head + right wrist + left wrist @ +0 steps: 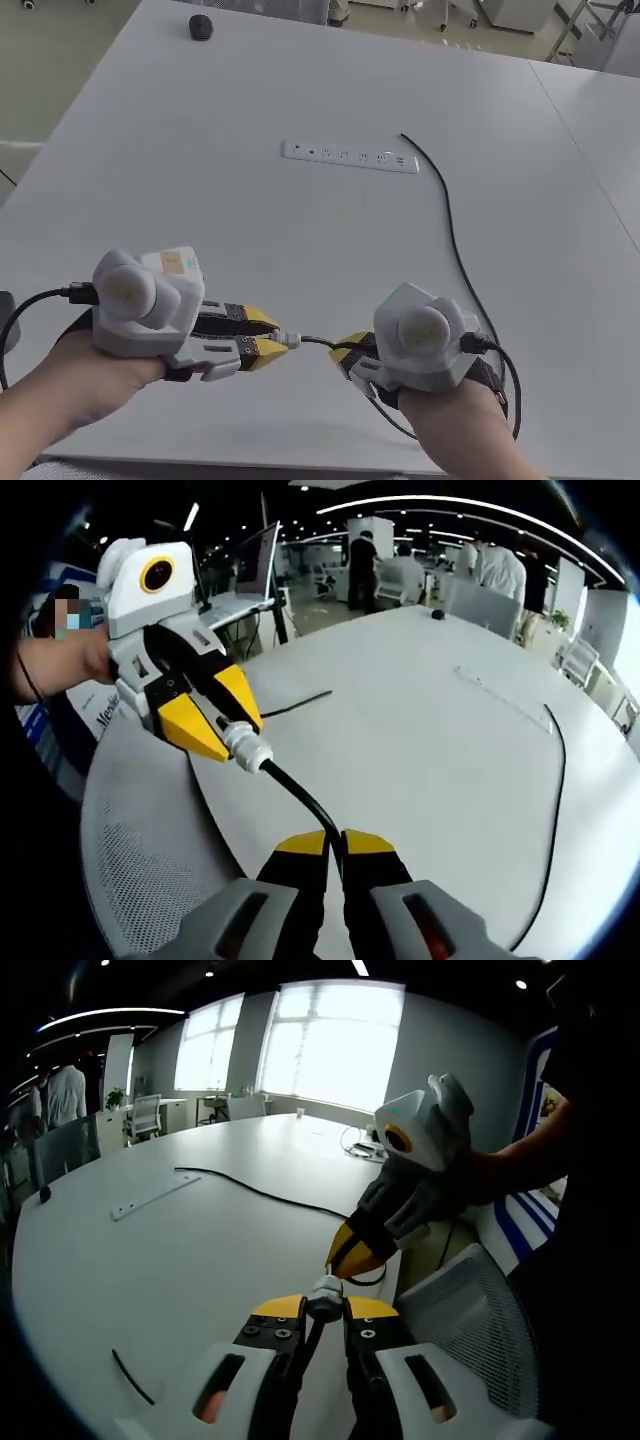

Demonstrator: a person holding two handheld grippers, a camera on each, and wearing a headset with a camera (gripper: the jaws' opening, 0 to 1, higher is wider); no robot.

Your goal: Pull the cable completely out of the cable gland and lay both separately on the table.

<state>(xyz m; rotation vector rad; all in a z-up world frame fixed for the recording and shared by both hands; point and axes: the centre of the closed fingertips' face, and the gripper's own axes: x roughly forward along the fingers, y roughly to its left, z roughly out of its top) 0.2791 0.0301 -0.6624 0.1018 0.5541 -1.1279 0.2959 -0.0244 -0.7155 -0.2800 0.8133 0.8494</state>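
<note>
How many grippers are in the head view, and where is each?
2. The left gripper is at lower left, shut on the cable gland; the right gripper is at lower right, shut on the black cable.

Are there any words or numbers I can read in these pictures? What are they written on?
No text here reads clearly enough to quote.
Sticker on top of the left gripper: print too blurred to read.
Power strip on the table: small marks, too tiny to read.
Sign at the edge of the right gripper view: dark lettering, blurred and partly hidden.
</note>
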